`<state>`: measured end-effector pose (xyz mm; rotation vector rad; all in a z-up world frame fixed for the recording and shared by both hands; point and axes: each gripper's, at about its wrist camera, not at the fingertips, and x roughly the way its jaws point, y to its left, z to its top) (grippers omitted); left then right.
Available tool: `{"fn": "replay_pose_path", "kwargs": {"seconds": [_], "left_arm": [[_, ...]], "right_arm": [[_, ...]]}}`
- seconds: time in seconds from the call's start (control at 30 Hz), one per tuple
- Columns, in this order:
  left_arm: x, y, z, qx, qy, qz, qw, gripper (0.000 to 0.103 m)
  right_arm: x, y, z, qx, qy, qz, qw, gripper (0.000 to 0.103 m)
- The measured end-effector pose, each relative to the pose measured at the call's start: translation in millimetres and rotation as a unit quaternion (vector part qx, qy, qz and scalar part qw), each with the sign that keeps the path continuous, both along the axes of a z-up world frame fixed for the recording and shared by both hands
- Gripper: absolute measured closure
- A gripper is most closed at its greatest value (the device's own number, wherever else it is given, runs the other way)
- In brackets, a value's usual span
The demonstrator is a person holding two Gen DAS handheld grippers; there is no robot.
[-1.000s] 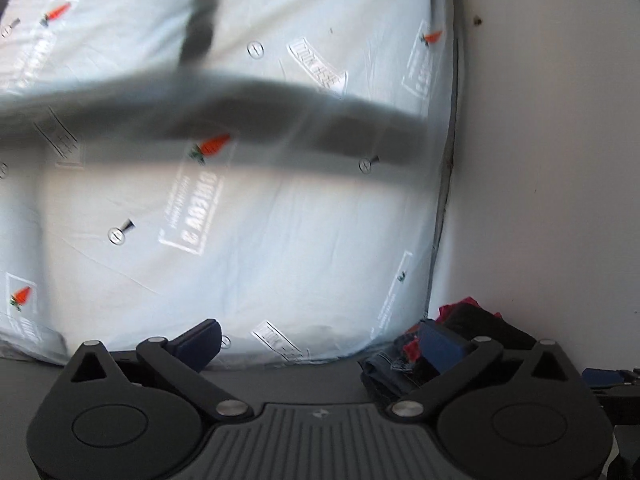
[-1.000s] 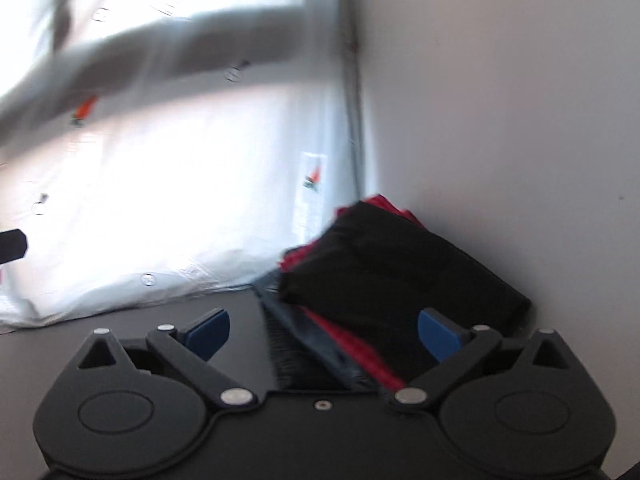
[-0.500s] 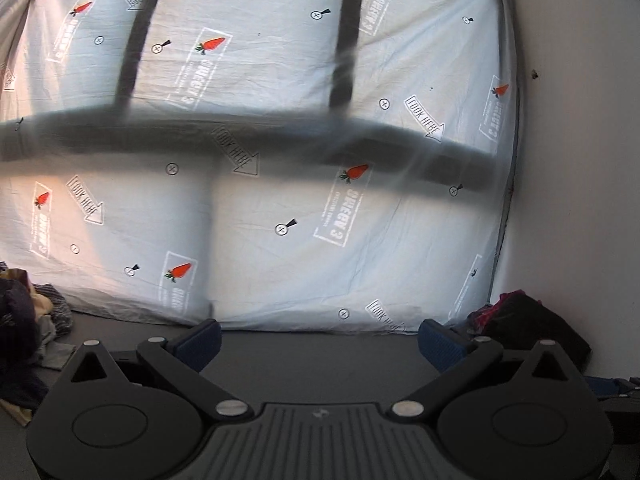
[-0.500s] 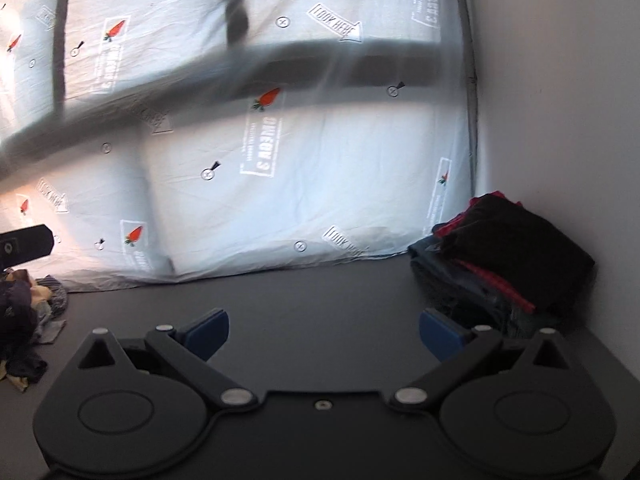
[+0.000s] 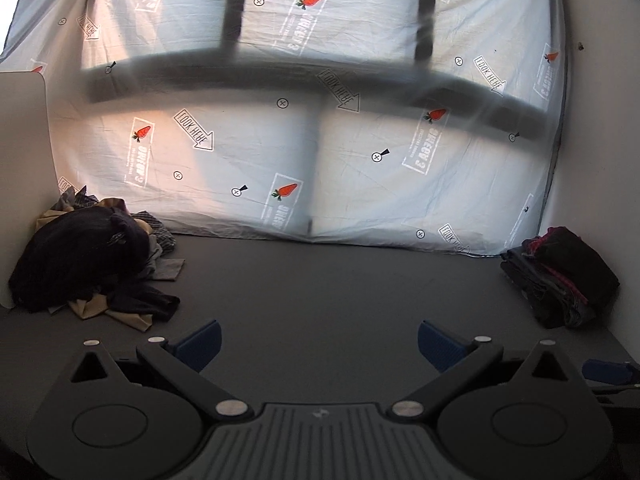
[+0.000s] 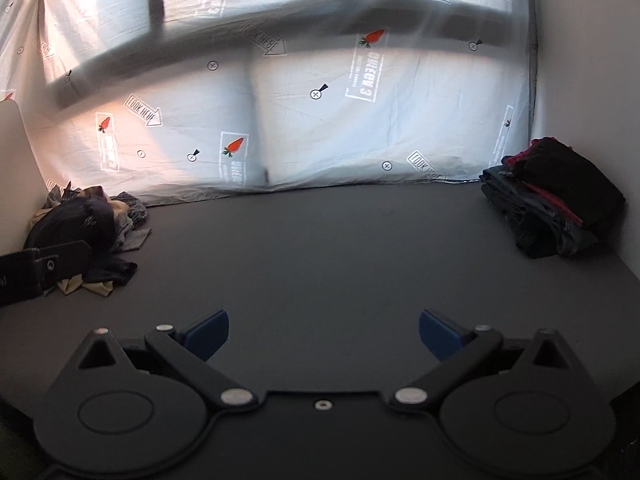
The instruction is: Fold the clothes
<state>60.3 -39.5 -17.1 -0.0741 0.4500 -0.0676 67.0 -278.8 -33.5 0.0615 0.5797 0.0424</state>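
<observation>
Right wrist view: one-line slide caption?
Open right tool empty over dark table; unfolded clothes pile far left, folded stack far right.

Both fisheye views sit low over the dark grey table (image 5: 320, 292), each looking forward along its own tongs toward the white printed sheet (image 5: 360, 152) hung at the far edge. The left wrist view stands nearer the loose heap of dark and tan clothes (image 5: 88, 264) at far left. Both views share that heap (image 6: 80, 228), the folded stack of dark and red garments (image 6: 556, 204) at far right, the sheet and the table between.
</observation>
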Motion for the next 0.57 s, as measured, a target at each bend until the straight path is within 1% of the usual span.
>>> {"fn": "replay_pose_path", "kwargs": {"seconds": [0.23, 0.4, 0.57], "left_arm": [[-30.7, 22.4, 2.2, -0.004, 0.005, 0.005, 1.0, 0.0], [-45.9, 26.0, -2.5, -0.008, 0.011, 0.005, 0.9999, 0.0], [-55.6, 26.3, -1.6, -0.009, 0.01, 0.008, 0.9999, 0.0]], "right_arm": [[-28.6, 21.1, 3.6, -0.014, -0.005, 0.01, 1.0, 0.0], [-44.1, 27.3, 3.8, -0.021, -0.008, 0.012, 1.0, 0.0], [-51.1, 27.8, 5.3, -0.024, -0.012, 0.013, 1.0, 0.0]]}}
